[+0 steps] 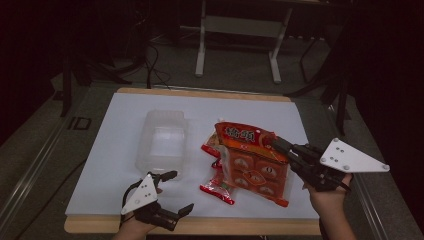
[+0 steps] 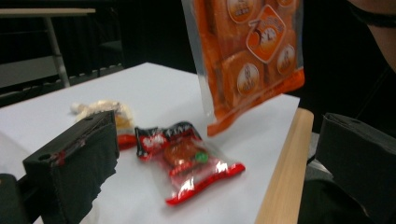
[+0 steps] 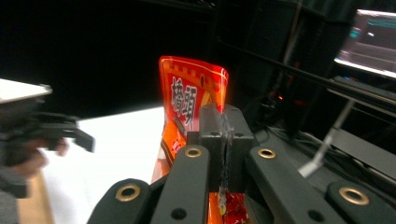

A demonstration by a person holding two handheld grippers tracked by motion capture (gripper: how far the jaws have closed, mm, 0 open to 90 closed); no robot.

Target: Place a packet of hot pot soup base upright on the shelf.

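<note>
A large orange snack bag [image 1: 252,162] hangs tilted above the white board, lifted off it by its right edge. My right gripper [image 1: 278,145] is shut on that edge; in the right gripper view the jaws [image 3: 224,128] pinch the bag [image 3: 189,95] flat between them. A small red packet [image 1: 217,188] lies on the board below the bag, and another [image 1: 210,148] lies behind it. My left gripper [image 1: 179,193] hovers open near the board's front edge with nothing in it. The left gripper view has the red packet [image 2: 187,158] ahead of the wide jaws, with the orange bag [image 2: 252,56] hanging above it.
A clear plastic container [image 1: 162,142] stands on the white board [image 1: 115,150], left of the packets. The board's wooden front edge [image 1: 240,226] runs just before both hands. Metal table legs [image 1: 201,45] and cables stand on the dark floor beyond.
</note>
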